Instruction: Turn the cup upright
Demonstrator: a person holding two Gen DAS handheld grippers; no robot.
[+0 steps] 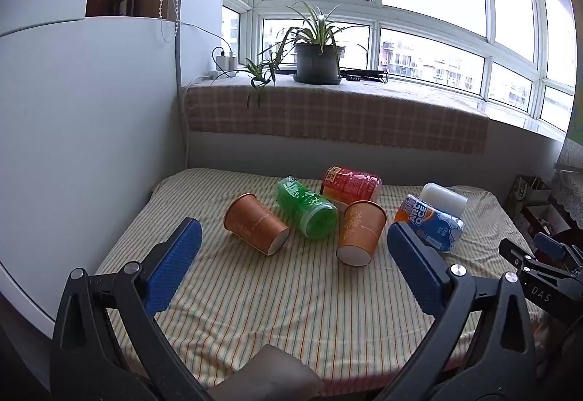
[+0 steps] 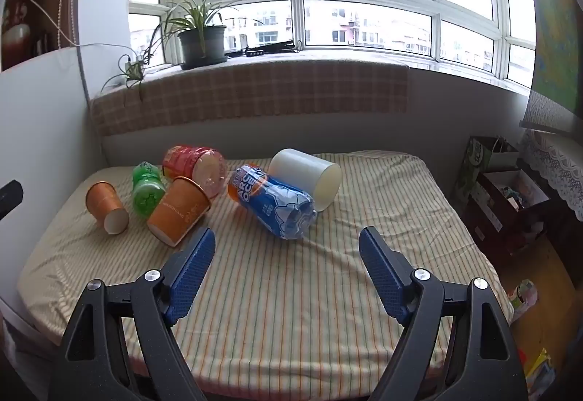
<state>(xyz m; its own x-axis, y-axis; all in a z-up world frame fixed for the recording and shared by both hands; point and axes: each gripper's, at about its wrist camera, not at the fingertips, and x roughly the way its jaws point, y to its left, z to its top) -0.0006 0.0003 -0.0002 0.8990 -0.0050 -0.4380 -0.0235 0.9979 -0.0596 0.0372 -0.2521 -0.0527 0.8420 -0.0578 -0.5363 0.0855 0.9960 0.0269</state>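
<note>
- Both grippers hovered over the bed (image 1: 255,310), which was covered in a wrinkled striped sheet; the left gripper (image 1: 293,237) and right gripper (image 2: 286,244) had their fingers spread wide with nothing between them.
- Finger pads were blue with a knurled texture, on black frames.
- Two orange paper cups lay on their sides at mid-bed: the left cup (image 1: 255,223), and the right cup (image 1: 360,231) leaning on the clutter behind it, white base toward the camera.
- Between them lay a green plastic bottle (image 1: 306,207), crinkled. Behind it was a red bottle (image 1: 351,185), its label unreadable.
- To the right were a blue bottle (image 2: 273,202), its label cut off by the finger in the left view, and a smooth white cylinder (image 2: 306,173).
- A potted plant (image 1: 317,62) stood on the sill.
</note>
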